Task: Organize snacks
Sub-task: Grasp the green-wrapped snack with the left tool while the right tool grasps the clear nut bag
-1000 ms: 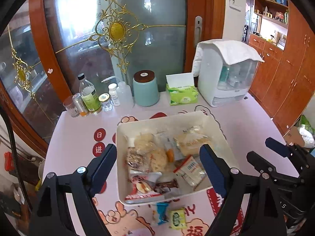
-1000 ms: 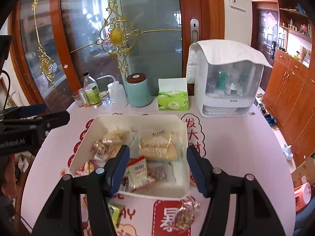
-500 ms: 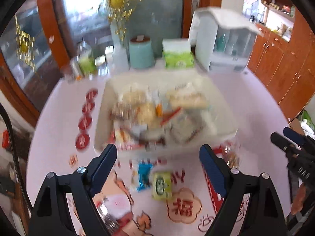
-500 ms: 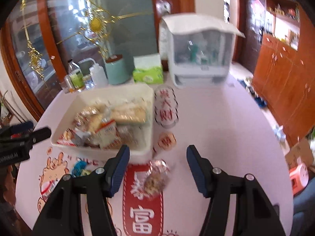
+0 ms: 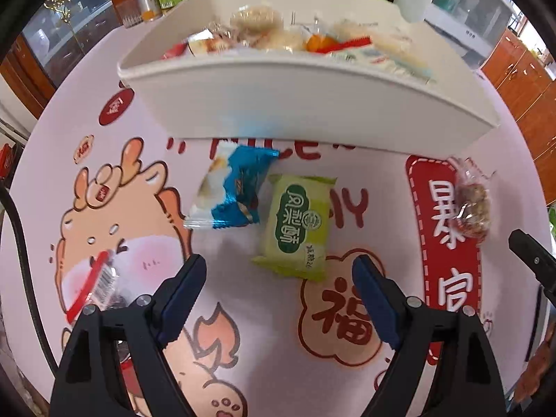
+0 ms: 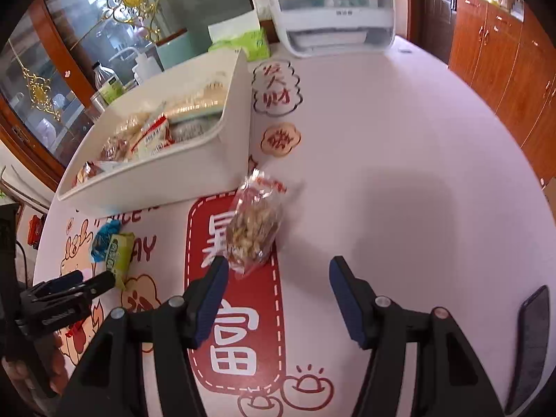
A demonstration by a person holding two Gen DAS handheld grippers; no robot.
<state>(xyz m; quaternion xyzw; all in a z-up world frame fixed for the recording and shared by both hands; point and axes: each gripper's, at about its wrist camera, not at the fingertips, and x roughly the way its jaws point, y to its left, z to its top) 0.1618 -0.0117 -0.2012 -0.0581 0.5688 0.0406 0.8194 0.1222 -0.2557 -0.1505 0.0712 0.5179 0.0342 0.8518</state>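
In the left wrist view, the white bin (image 5: pixel 312 104) walls off the upper frame; below it, a blue packet (image 5: pixel 236 187) and green packet (image 5: pixel 295 222) lie touching. Bare tablecloth (image 6: pixel 399 173) fills the right wrist view's right half, past the nut packet (image 6: pixel 253 229).

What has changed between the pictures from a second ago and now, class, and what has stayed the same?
Both grippers have dropped low toward the table. The left gripper, open, now faces the green packet and blue packet; the right gripper, open, has swung right to the clear nut bag. Nothing was grasped or released. The white bin and loose snacks stayed put.
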